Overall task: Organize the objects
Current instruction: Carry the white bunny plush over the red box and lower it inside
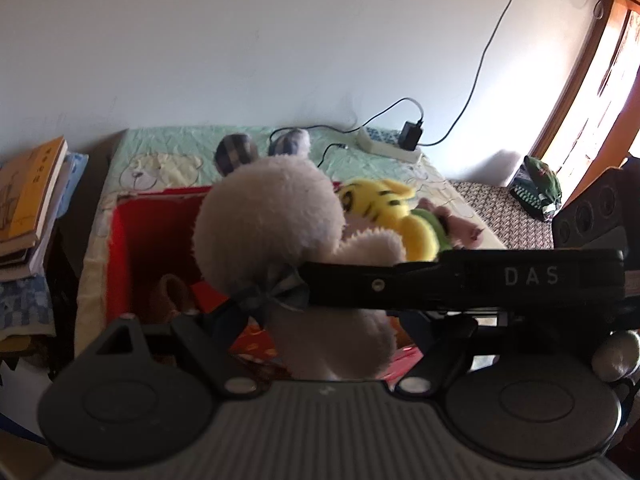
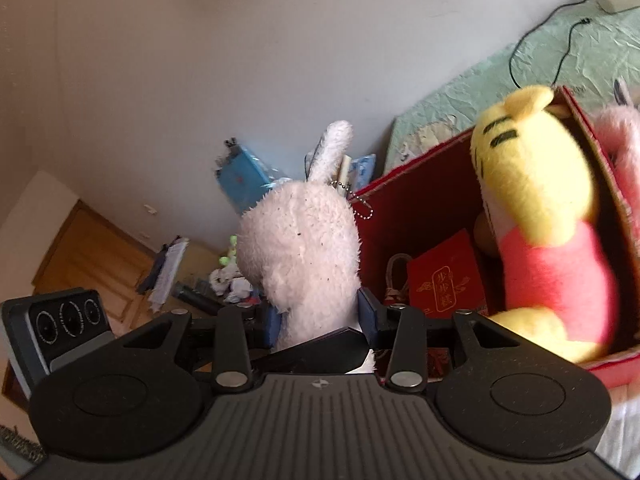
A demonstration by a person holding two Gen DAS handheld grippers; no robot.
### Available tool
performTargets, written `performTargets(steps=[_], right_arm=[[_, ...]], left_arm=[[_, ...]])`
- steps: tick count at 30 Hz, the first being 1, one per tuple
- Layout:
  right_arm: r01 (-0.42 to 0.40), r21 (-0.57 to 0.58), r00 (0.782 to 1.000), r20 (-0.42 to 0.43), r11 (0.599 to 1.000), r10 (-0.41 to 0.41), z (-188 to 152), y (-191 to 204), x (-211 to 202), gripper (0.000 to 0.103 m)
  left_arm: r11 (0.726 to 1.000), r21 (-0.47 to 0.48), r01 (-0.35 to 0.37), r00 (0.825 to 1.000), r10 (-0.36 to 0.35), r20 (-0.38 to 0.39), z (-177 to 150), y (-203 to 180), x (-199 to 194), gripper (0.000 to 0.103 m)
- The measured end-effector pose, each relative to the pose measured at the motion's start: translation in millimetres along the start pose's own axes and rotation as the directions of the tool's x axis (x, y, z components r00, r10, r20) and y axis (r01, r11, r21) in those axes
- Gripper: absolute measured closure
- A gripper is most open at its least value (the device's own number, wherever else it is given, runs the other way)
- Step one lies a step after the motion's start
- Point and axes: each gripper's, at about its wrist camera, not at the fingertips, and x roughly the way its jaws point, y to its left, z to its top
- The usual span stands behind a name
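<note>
In the left wrist view, my left gripper (image 1: 318, 320) is shut on the body of a white plush bunny (image 1: 276, 216) with checked ears and a blue bow. It hangs over the open red box (image 1: 120, 240) on the bed. A yellow striped tiger toy (image 1: 380, 208) lies just beyond the box. In the right wrist view, my right gripper (image 2: 322, 318) is shut on a small white rabbit plush (image 2: 300, 248) with one ear up and a bead chain. To its right, a yellow toy in a pink shirt (image 2: 548, 232) leans inside the red box (image 2: 420, 208), above a red envelope (image 2: 444, 276).
A black bar marked DAS (image 1: 520, 276) crosses in front of the bunny from the right. Books (image 1: 28, 200) are stacked left of the bed. A power strip with charger (image 1: 396, 144) and cables lies at the bed's far edge. A pink plush (image 2: 624, 160) sits beside the box.
</note>
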Motion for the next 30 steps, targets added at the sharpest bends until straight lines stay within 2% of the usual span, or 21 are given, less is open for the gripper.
performTargets(steps=[5,10,15,21,30], right_arm=[[0.042,0.081,0.998,-0.039,0.996,-0.039,-0.5,-6.2,21.7,0.061],[0.090,0.090,0.993,-0.082,0.992,-0.082,-1.7,-4.2,37.7,0.061],[0.109,0.122,0.987,-0.132,0.987,-0.092,-2.3,-8.1,61.6,0.061],[0.153,0.142,0.973,-0.197,0.978,-0.124,-4.7,-16.8,77.8,0.056],[0.123,0.101,0.964,-0.247,0.987,-0.095,-6.4,-14.7,71.3,0.055]], left_arm=[[1.000,-0.030,-0.007,0.999,0.006,-0.040,-4.3,21.5,12.0,0.022],[0.998,-0.027,-0.057,0.996,0.055,-0.068,-5.3,37.2,21.6,0.024],[0.992,-0.024,-0.127,0.987,0.124,-0.098,-7.0,51.3,28.0,0.025],[0.990,0.006,-0.141,0.986,0.141,-0.093,-8.1,51.3,23.4,0.017],[0.988,0.031,-0.152,0.982,0.155,-0.108,-12.4,47.3,23.6,0.017]])
